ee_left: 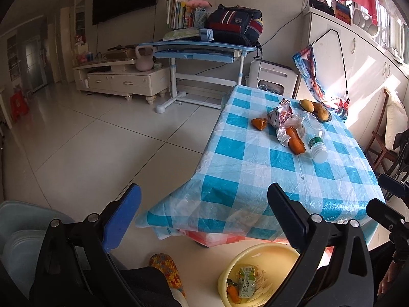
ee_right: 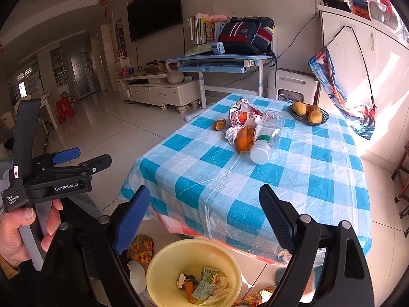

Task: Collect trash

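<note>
Trash lies on the blue-checked table (ee_left: 255,174) (ee_right: 230,179): an empty plastic bottle (ee_left: 313,138) (ee_right: 265,135), orange peel (ee_left: 295,142) (ee_right: 244,138), a smaller peel piece (ee_left: 259,123) (ee_right: 219,124), a crumpled tissue (ee_left: 282,135) (ee_right: 232,134) and a red-white wrapper (ee_left: 282,115) (ee_right: 241,115). A yellow bin (ee_left: 230,276) (ee_right: 163,263) on the floor holds a green carton (ee_left: 246,281) (ee_right: 207,282) and scraps. My left gripper (ee_left: 204,217) (ee_right: 84,157) is open and empty above the floor before the table. My right gripper (ee_right: 207,217) is open and empty above the bin.
A dark bowl of fruit (ee_left: 317,108) (ee_right: 308,113) sits at the table's far right. A colourful bag (ee_left: 317,81) (ee_right: 340,94) hangs on the white cabinet. A blue desk (ee_left: 204,48) with a backpack, a TV stand (ee_left: 120,76) and a red stool (ee_right: 65,110) stand beyond.
</note>
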Motion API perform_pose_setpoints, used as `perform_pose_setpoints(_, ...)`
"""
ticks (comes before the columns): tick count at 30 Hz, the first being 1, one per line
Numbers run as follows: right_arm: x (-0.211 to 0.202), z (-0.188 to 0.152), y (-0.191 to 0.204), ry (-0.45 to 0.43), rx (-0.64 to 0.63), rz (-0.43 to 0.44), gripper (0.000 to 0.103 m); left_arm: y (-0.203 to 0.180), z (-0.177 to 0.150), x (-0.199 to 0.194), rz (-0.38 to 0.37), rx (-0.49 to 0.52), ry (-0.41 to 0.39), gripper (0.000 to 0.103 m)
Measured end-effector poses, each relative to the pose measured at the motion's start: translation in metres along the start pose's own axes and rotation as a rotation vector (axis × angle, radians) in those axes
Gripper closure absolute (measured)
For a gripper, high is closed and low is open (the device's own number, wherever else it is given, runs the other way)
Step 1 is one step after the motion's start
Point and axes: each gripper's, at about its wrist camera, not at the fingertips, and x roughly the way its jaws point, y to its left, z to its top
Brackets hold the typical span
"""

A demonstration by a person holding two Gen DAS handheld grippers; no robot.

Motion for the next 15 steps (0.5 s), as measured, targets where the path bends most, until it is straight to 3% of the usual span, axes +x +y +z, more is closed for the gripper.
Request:
perform_pose_setpoints(8, 0.050, 0.035, -0.007, 0.043, -0.009, 0.073, 0.019, 0.014, 0.038, 0.036, -0.016, -0.016, 0.052, 0.007)
perform_pose_setpoints(15, 0.108, 0.058, -0.017, 0.095, 0.053, 0.149, 0.020, 0.013, 0.043, 0.063, -0.052, -0.055, 0.113, 0.008)
